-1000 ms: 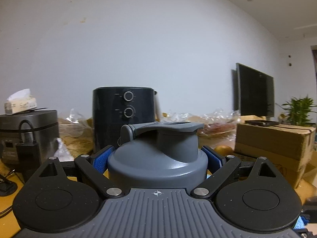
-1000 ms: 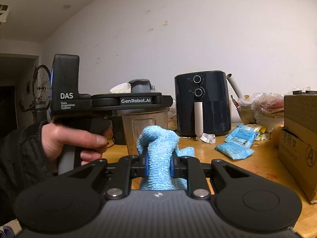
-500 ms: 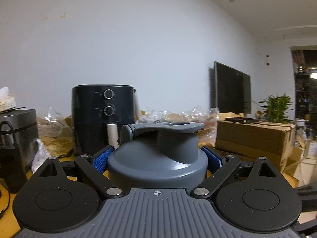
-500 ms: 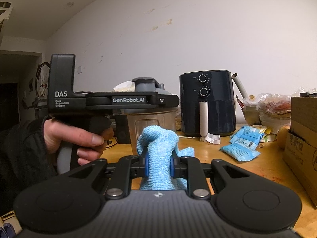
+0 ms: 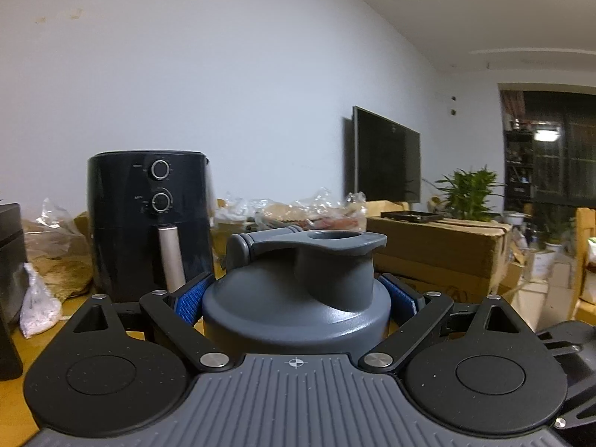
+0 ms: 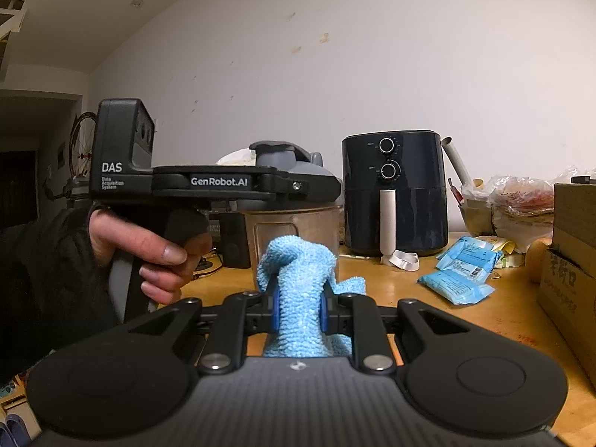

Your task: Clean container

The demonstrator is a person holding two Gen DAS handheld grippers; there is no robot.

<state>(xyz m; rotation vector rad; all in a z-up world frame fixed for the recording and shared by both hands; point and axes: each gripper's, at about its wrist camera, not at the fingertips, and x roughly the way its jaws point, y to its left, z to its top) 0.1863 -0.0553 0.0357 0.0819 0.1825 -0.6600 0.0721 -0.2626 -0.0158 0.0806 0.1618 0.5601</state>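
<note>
The container is a clear tumbler with a grey flip-top lid (image 5: pixel 298 298). My left gripper (image 5: pixel 296 294) is shut on that lid, its blue pads pressing both sides. In the right wrist view the same container (image 6: pixel 294 223) hangs upright above the wooden table (image 6: pixel 465 320), with the left gripper (image 6: pixel 298 186) clamped round its lid and a hand (image 6: pixel 149 246) on the handle. My right gripper (image 6: pixel 298 309) is shut on a light blue microfibre cloth (image 6: pixel 298 290), which bulges up between the pads. The cloth sits just in front of the container's lower wall; whether they touch I cannot tell.
A black air fryer (image 6: pixel 395 193) stands at the back against the wall. Blue packets (image 6: pixel 462 272), plastic bags (image 6: pixel 517 201) and cardboard boxes (image 6: pixel 570 268) crowd the table's right side. A dark monitor (image 5: pixel 387 160) and a plant (image 5: pixel 469 193) lie further right.
My left gripper has swung to the right with the container, so the air fryer slid left in its view. In the right wrist view the left gripper and container shifted right, closer to the cloth.
</note>
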